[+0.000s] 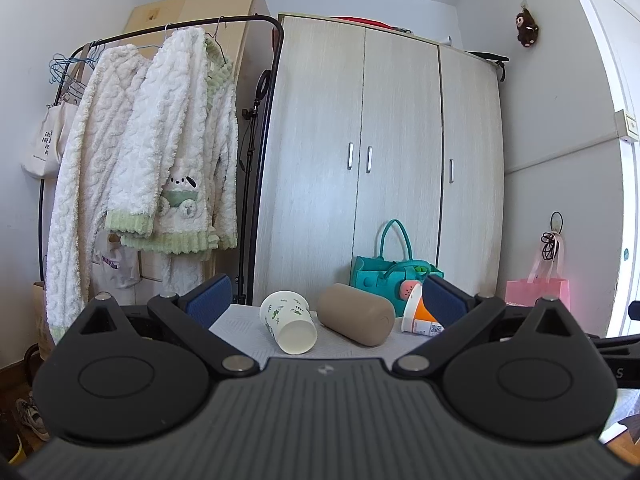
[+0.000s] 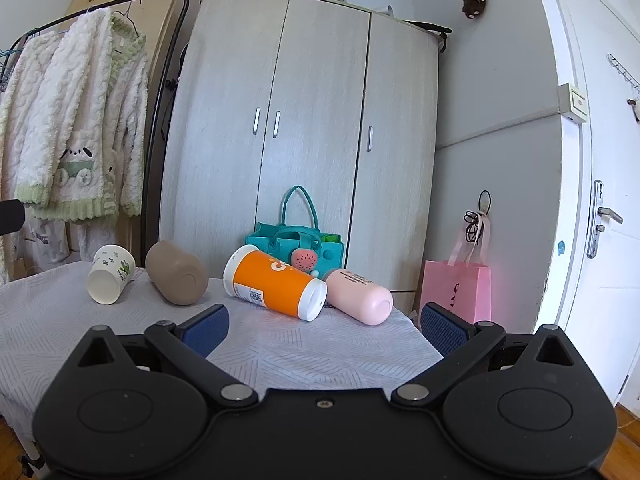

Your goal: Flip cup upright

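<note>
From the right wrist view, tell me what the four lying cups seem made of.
White leaf-print cup: likely paper, matte, thin rim. Brown cup: matte, perhaps plastic or silicone. Orange cup: glossy printed sleeve, white plastic-looking lid. Pink bottle: smooth satin, plastic or coated metal.

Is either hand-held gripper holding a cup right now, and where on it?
Nothing is held. The left hand-held gripper and right hand-held gripper are both open and empty; the cups lie on the table.
</note>
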Demonstrator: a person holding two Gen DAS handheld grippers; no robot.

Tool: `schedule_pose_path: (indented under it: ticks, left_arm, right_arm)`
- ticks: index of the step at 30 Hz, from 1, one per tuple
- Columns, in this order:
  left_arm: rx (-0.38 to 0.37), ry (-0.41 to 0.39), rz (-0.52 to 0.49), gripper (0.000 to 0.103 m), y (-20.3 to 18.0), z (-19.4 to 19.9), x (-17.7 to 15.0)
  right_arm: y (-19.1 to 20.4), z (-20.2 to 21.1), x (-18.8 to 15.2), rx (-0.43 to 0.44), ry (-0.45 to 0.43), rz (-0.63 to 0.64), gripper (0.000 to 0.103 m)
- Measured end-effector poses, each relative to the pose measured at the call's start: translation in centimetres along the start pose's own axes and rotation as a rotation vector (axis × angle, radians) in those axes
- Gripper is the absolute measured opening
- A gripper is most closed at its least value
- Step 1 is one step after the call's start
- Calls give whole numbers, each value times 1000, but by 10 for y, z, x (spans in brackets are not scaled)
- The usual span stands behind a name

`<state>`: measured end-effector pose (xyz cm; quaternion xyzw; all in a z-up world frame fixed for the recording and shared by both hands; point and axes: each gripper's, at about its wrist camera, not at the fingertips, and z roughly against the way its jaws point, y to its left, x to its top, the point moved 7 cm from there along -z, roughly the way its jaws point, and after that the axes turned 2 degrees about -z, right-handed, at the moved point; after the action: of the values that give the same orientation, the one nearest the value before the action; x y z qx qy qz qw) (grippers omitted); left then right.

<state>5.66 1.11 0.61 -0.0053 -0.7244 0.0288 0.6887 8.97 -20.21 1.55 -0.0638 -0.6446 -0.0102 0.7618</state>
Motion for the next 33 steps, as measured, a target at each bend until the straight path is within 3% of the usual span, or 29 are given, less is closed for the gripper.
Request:
schedule_pose_path:
  ticks: [26,33]
  left_arm:
    - [7,23,10,103,3,-4,-4]
    - [-1,80,54,103,6,-11,-4]
  right_arm:
    - [1,-2,-2,0,15,11,103]
    - [-1,-4,0,22,39,10,103]
